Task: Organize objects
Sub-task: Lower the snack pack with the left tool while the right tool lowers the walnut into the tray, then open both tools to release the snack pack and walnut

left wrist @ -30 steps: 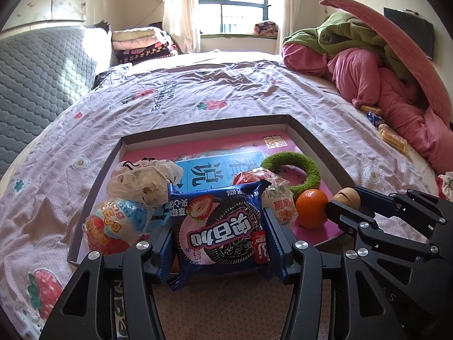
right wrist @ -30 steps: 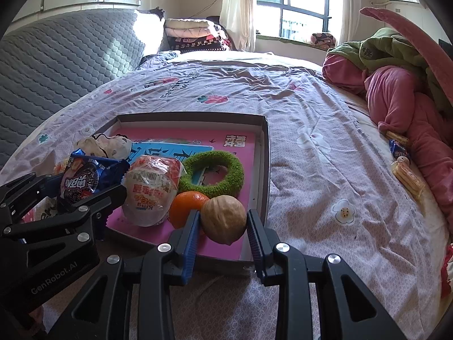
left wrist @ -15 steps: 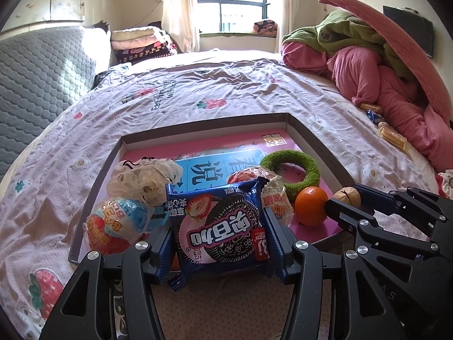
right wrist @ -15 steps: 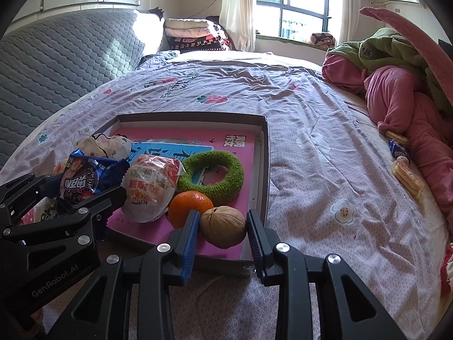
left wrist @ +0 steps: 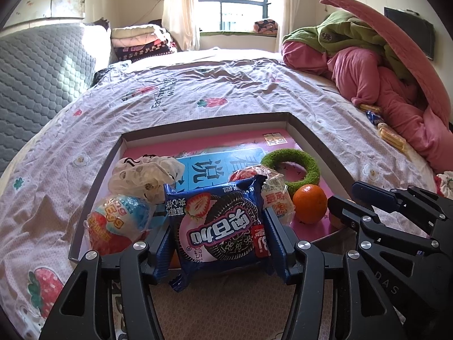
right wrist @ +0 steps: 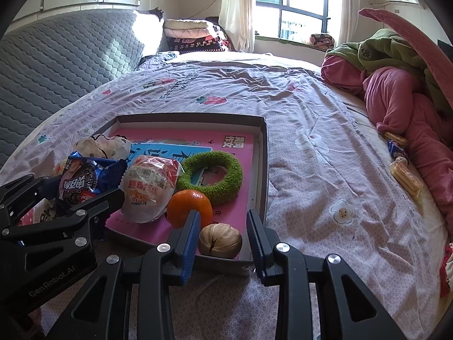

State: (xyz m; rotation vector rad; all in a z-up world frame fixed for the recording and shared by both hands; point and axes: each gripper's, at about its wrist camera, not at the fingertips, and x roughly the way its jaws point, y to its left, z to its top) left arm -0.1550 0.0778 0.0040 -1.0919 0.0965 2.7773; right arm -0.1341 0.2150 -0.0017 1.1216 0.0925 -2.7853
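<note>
A shallow grey tray with a pink book inside lies on the bed. My left gripper has a blue cookie pack between its jaws over the tray's near rim. The jaws are opening, and the pads still touch the pack's sides. A brown walnut lies in the tray's near right corner. My right gripper stands open around it, with a gap at the right pad. An orange sits just behind the walnut.
The tray also holds a green fuzzy ring, a red-and-white wrapped snack, a blue-and-red wrapped ball and a white patterned cloth. Loose snacks lie by piled pink bedding on the right. A grey quilted headboard is left.
The walnut has dropped out from between the right gripper's pads onto the tray floor. The left gripper's fingers have spread slightly around the cookie pack. Neither hand has shifted.
</note>
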